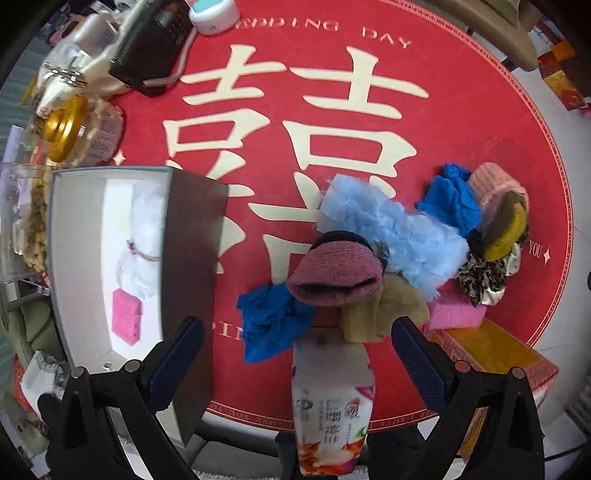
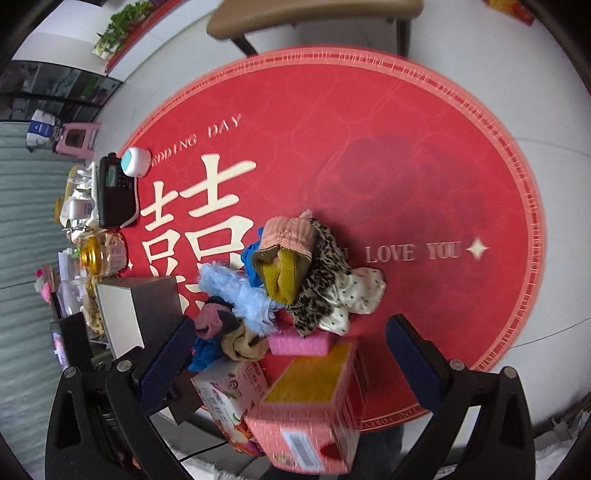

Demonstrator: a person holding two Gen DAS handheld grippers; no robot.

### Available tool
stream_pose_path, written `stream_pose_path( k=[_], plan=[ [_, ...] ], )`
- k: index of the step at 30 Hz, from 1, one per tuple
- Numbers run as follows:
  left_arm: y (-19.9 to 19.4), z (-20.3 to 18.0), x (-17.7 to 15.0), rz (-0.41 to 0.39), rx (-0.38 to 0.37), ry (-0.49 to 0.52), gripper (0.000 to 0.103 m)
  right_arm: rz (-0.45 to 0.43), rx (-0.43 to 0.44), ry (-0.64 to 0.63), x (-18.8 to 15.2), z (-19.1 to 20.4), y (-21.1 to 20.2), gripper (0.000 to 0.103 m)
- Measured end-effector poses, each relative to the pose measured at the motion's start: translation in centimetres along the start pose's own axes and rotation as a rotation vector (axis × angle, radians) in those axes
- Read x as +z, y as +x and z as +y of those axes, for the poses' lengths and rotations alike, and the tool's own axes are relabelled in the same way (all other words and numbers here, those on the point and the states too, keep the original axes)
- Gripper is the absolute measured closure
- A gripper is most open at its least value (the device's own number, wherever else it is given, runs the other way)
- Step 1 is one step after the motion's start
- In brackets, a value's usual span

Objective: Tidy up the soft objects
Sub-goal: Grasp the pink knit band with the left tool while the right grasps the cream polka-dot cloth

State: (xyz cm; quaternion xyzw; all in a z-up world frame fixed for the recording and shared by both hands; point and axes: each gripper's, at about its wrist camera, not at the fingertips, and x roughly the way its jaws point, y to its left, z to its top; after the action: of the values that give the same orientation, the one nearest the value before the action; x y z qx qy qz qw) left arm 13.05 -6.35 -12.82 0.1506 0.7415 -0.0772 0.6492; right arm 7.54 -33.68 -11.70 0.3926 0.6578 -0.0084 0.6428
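A heap of soft things lies on the red round mat (image 1: 461,110): a fluffy light-blue cloth (image 1: 391,229), a dusty-pink knit sock (image 1: 336,277), blue cloths (image 1: 273,321), a tan cloth (image 1: 384,310), a pink sponge (image 1: 456,312), a pink and mustard knit piece (image 1: 502,218), and leopard fabric (image 1: 480,277). An open grey box (image 1: 110,258) on the left holds white stuffing and a pink sponge. My left gripper (image 1: 295,362) is open just short of the heap. My right gripper (image 2: 291,358) is open above the heap (image 2: 295,266) and the boxes.
A tissue pack (image 1: 332,406) and a red-and-yellow box (image 2: 314,402) lie at the near mat edge. Jars, bottles, a black device (image 1: 151,44) and a white-teal gadget (image 2: 136,162) crowd the left side. A chair (image 2: 314,14) stands beyond the table.
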Motion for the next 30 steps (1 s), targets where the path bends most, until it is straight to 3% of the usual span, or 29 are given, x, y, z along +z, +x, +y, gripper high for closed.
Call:
stream_pose_path(
  k=[7, 12, 14, 20, 24, 26, 28, 30],
  plan=[
    [3.4, -0.7, 1.7, 0.088, 0.003, -0.037, 0.001, 0.052, -0.113, 0.112, 2.0, -5.1, 3.4, 0.000],
    [5.1, -0.9, 2.4, 0.115, 0.018, -0.058, 0.001, 0.128, -0.032, 0.166, 2.2, -8.3, 5.8, 0.000],
    [5.8, -0.9, 2.7, 0.132, 0.019, -0.068, 0.001, 0.181, 0.040, 0.201, 1.7, -9.3, 7.3, 0.000],
    [7.1, -1.4, 3.4, 0.151, 0.031, -0.040, 0.001, 0.260, 0.154, 0.269, 1.0, -10.4, 11.1, 0.005],
    [8.3, -1.5, 3.6, 0.164, 0.050, -0.039, 0.001, 0.286, 0.256, 0.362, 0.5, -10.8, 13.0, 0.035],
    [8.7, -1.4, 3.7, 0.165, 0.052, -0.046, 0.002, 0.298, 0.297, 0.385, 0.2, -10.8, 13.4, 0.058],
    [8.8, -1.3, 3.7, 0.154, 0.050, -0.036, 0.018, 0.296, 0.325, 0.390, -0.2, -10.8, 13.3, 0.072],
    [8.6, -1.6, 3.8, 0.140, 0.053, -0.017, 0.049, 0.286, 0.327, 0.380, -0.4, -11.0, 12.8, 0.083]
  ],
)
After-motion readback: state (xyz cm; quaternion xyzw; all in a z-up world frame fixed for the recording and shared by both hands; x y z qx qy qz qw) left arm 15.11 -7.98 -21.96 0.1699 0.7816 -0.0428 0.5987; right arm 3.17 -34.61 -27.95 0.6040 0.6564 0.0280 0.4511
